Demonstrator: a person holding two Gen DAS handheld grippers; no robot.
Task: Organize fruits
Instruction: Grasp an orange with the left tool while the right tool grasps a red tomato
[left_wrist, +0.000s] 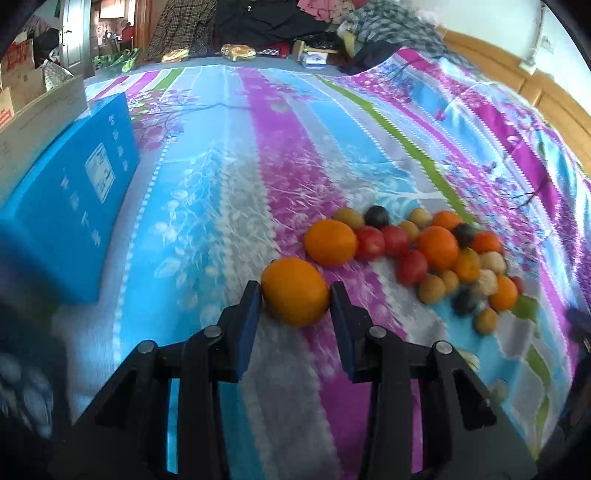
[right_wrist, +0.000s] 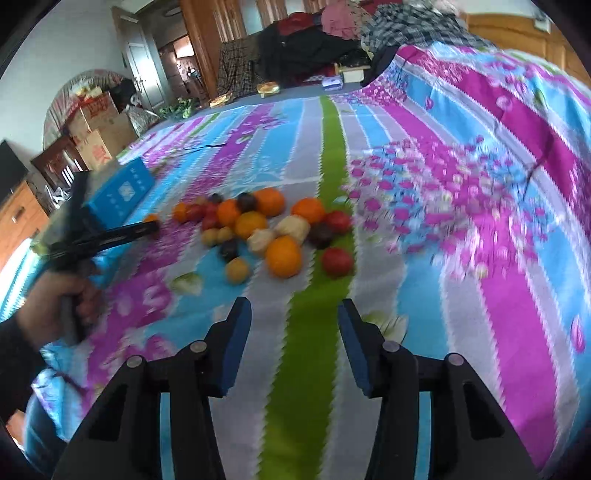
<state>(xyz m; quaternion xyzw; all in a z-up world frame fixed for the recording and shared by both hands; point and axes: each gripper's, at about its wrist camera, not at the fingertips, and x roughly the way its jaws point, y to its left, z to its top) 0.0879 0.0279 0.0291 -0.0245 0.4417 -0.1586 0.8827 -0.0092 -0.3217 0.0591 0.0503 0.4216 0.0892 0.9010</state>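
Between the pads of the left gripper (left_wrist: 295, 295) sits an orange (left_wrist: 295, 291), pinched on both sides where it lies on the bed (left_wrist: 207, 184), near side of the fruit pile (left_wrist: 417, 254), presumably for moving to its own group. Only the right wrist view shows the right gripper (right_wrist: 294, 314) spread and empty short of the pile, and the person's hand (right_wrist: 55, 306) at far left.

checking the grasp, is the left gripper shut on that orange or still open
Shut on the orange: both pads of the left gripper touch its sides.

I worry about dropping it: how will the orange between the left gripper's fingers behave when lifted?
The orange looks round and smooth, so it may roll or slip. The left gripper pinches it near its widest part, probably a steady grip. It seems firm.
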